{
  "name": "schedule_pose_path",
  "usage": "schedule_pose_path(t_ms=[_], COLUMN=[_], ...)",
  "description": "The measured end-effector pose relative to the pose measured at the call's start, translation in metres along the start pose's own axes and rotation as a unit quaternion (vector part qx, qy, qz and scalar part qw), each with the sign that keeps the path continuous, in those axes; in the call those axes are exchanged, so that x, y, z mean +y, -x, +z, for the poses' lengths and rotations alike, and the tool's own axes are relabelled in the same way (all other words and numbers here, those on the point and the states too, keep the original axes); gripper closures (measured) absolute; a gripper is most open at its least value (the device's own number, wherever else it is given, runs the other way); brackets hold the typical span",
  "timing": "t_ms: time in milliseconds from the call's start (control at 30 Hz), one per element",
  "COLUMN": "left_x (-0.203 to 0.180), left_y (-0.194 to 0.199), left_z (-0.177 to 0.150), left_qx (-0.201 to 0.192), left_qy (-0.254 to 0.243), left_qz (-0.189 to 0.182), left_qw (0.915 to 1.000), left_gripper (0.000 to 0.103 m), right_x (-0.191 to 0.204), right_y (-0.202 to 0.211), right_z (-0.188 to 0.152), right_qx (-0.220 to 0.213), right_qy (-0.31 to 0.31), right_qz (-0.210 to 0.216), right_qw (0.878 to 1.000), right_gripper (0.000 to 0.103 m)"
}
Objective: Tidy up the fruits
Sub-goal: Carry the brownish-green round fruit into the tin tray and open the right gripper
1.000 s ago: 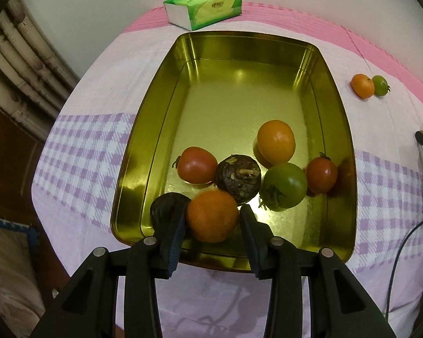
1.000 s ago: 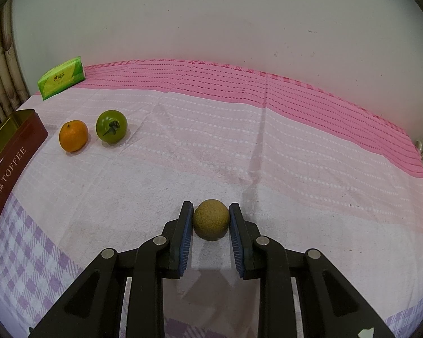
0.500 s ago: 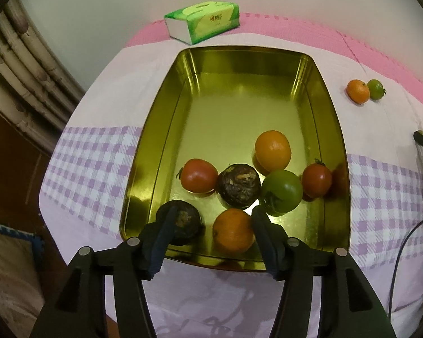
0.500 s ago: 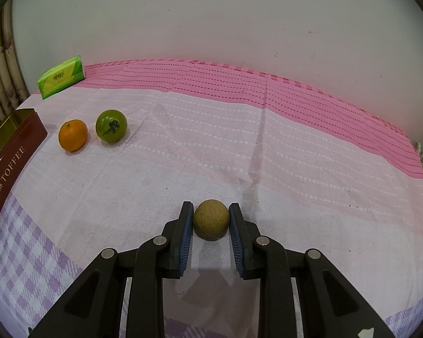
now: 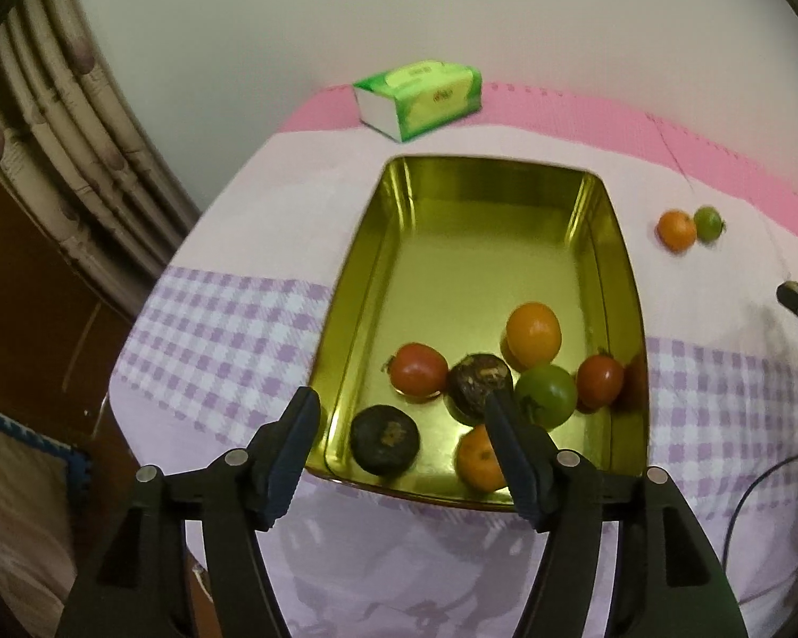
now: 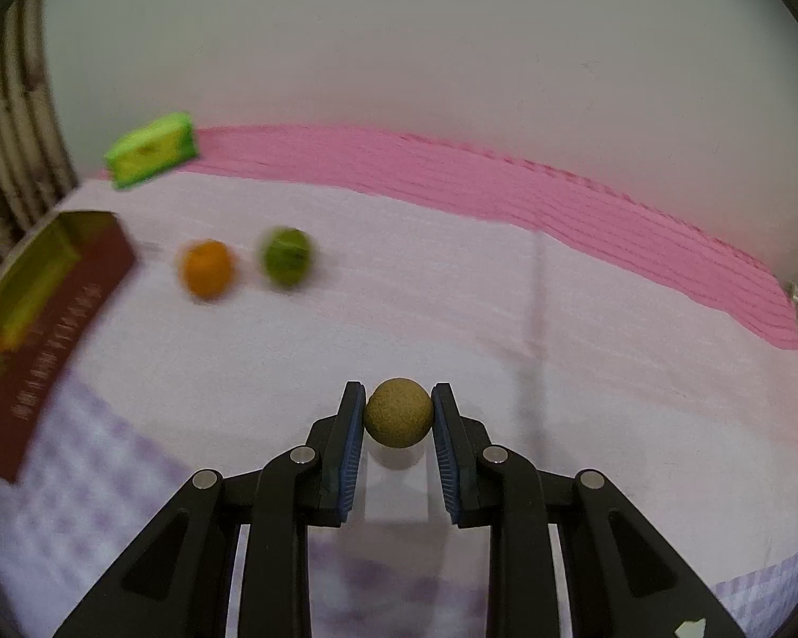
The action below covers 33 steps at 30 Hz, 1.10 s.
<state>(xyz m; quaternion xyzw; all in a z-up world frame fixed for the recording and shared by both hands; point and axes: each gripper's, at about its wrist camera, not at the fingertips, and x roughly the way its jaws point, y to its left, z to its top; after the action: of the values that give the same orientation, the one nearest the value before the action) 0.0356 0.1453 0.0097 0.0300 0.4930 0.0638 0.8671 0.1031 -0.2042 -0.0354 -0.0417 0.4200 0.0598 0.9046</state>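
Right hand-held gripper [image 6: 398, 417] is clamped on a small tan round fruit [image 6: 399, 420] — both pads touch it at its widest line, one on each side. The shadow under it suggests it sits just above the counter [image 6: 558, 372], though I cannot tell for sure.

Handling guess: light, firm, rough-skinned, so it grips well. A round body can still squirt out if the pads ride above or below the middle — the current hold across the middle looks right.

Left hand-held gripper [image 5: 399, 438] is wide open and holds nothing, hanging over the near end of the gold tin [image 5: 356, 308]. The tin holds seven pieces bunched at the near end: two dark lumpy ones, two red tomatoes, a green tomato, two oranges. The near orange [image 5: 476, 460] lies partly behind the gripper's right finger.

Still loose on the counter, just beside each other and well clear of the tin: an orange [image 6: 207, 268] and a green tomato [image 6: 287, 256].

- Tomatoes are likely soft and smooth-skinned, so take them across the middle with a light squeeze, away from the stem.
- The orange is firmer and tolerates more force.
- Everything rolls — set each piece low against its neighbours in the tin.

A tissue pack [image 5: 417, 98] sits beyond the tin.
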Motion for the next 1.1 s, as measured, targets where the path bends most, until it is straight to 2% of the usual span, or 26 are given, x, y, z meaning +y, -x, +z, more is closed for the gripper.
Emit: schedule_pose_path(t_ms=[167, 200, 267, 367, 500, 667, 767, 1100], left_x=[0.025, 0.029, 0.042, 0.059, 0.068, 0.066, 0.065, 0.059], left_y=[0.012, 0.013, 0.014, 0.016, 0.013, 0.009, 0.008, 0.008], left_z=[-0.002, -0.003, -0.007, -0.011, -0.014, -0.016, -0.015, -0.016], left_qx=[-0.005, 0.0, 0.008, 0.016, 0.022, 0.029, 0.029, 0.028], left_qy=[0.043, 0.051, 0.072, 0.106, 0.127, 0.128, 0.124, 0.11], left_qz=[-0.002, 0.003, 0.014, 0.004, 0.0, 0.001, -0.004, -0.004], left_qw=[0.9991, 0.9987, 0.9972, 0.9942, 0.9916, 0.9914, 0.9918, 0.9935], left_gripper=[0.033, 0.03, 0.028, 0.027, 0.027, 0.027, 0.027, 0.027], right_x=[0.053, 0.072, 0.097, 0.133, 0.177, 0.212, 0.224, 0.234], right_y=[0.029, 0.036, 0.043, 0.05, 0.056, 0.055, 0.052, 0.041], right_z=[0.014, 0.015, 0.018, 0.018, 0.011, 0.006, 0.0, -0.007], right_qx=[-0.025, -0.029, -0.03, -0.028, -0.02, -0.01, -0.005, 0.011], right_qy=[0.025, 0.038, 0.053, 0.073, 0.113, 0.15, 0.166, 0.175], right_qz=[0.074, 0.095, 0.124, 0.161, 0.195, 0.212, 0.207, 0.208], right_qw=[0.997, 0.994, 0.99, 0.984, 0.974, 0.966, 0.964, 0.962], right_gripper=[0.08, 0.08, 0.08, 0.08, 0.08, 0.08, 0.08, 0.079])
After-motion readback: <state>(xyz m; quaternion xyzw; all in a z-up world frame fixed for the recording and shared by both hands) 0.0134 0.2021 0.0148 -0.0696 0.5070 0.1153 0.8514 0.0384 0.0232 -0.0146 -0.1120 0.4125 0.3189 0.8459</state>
